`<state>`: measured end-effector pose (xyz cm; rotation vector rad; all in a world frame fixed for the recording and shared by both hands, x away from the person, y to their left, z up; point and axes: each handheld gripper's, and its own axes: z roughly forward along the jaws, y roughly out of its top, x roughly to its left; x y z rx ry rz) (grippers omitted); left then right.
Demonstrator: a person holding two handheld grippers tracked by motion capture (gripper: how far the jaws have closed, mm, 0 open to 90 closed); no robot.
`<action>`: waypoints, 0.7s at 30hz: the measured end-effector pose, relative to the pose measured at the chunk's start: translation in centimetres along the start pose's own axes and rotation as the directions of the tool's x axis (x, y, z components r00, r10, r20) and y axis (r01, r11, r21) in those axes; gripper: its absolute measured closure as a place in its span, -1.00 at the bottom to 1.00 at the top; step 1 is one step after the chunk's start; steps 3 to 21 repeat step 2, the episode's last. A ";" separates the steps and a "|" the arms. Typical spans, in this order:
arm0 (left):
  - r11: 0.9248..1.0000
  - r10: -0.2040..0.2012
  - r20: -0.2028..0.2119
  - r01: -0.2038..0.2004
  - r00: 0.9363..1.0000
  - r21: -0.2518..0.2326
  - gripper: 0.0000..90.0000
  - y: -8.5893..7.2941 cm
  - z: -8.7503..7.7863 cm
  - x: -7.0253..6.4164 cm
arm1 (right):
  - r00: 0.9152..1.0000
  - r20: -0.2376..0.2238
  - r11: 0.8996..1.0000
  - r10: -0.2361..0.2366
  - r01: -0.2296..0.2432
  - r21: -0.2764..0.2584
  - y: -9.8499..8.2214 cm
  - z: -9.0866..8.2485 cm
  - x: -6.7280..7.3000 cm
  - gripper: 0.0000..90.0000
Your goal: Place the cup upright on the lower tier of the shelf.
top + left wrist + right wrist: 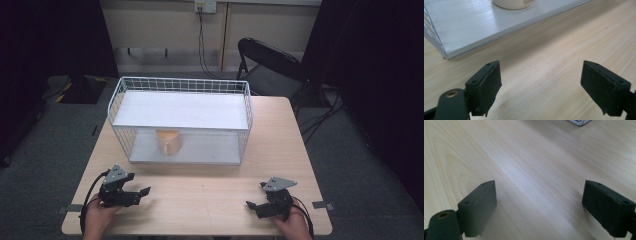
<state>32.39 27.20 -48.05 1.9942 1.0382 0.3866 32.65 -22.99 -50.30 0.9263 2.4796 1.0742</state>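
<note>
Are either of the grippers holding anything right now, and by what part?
Nothing is held. The left gripper and right gripper are open over the table; the cup sits untouched.

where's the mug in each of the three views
High view: the mug stands on the lower shelf of the wire rack, left of centre.
Left gripper view: its base is cut off by the top edge, centre.
Right gripper view: not in it.
Shared landmark: the rack's white lower shelf, whose corner peeks in top right there.

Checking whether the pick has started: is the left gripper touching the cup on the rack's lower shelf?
Apart. The high view shows bare table between the left gripper and the cup.
</note>
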 end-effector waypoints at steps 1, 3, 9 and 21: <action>1.000 0.004 0.001 -0.004 1.000 0.002 -0.63 0.0 0.0 0.0 | 1.000 0.000 1.000 0.001 -0.001 0.000 0.0 0.0 0.0 -0.74; 1.000 0.005 0.005 -0.005 1.000 0.008 -0.63 0.0 0.1 -0.1 | 1.000 0.001 1.000 0.001 -0.001 0.000 0.0 0.0 0.0 -0.74; 1.000 0.005 0.005 -0.005 1.000 0.008 -0.63 0.0 0.1 -0.1 | 1.000 0.001 1.000 0.001 -0.001 0.000 0.0 0.0 0.0 -0.74; 1.000 0.005 0.005 -0.005 1.000 0.008 -0.63 0.0 0.1 -0.1 | 1.000 0.001 1.000 0.001 -0.001 0.000 0.0 0.0 0.0 -0.74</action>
